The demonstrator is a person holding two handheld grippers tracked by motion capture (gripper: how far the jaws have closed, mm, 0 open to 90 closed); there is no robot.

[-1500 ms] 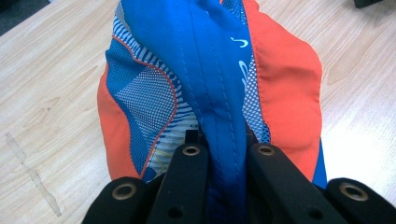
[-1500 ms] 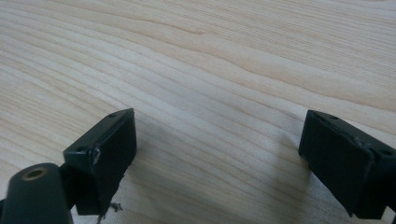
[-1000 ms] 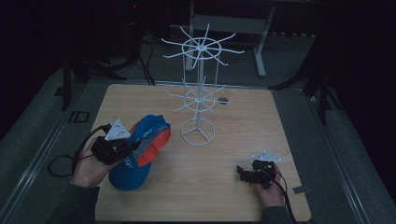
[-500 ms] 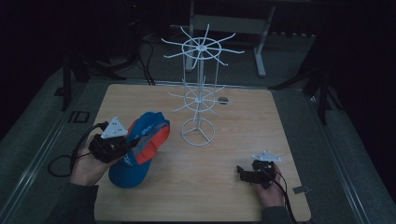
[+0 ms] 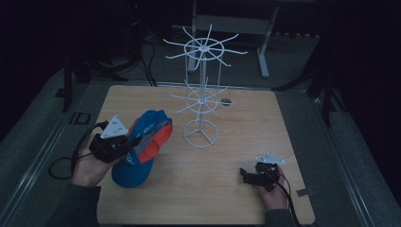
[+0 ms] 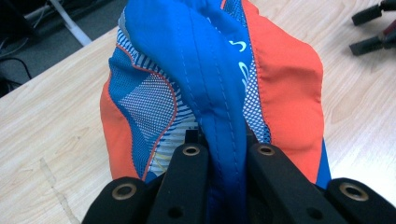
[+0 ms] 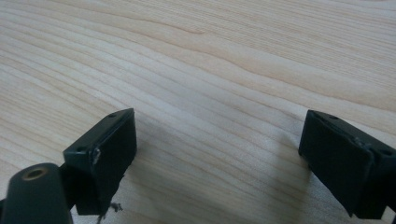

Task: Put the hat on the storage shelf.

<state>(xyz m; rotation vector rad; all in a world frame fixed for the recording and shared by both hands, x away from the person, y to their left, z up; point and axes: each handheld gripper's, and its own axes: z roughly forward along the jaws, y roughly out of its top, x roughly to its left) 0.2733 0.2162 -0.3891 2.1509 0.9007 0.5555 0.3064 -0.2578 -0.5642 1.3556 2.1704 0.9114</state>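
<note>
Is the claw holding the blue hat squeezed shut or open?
Shut. The left gripper pinches a fold of the cap between its jaws.

Light wooden table (image 5: 283,127), pale grain, rounded corners. White wire rack (image 5: 201,135) stands on it near middle, ring base flat on top. Blue-and-orange cap (image 5: 142,151) at left side, lower edge touching tabletop.

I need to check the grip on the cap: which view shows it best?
The left gripper view: the left tongs pinch a blue fold of the cap close up. The high view shows the whole cap small, dim. The right gripper view faces bare table.
</note>
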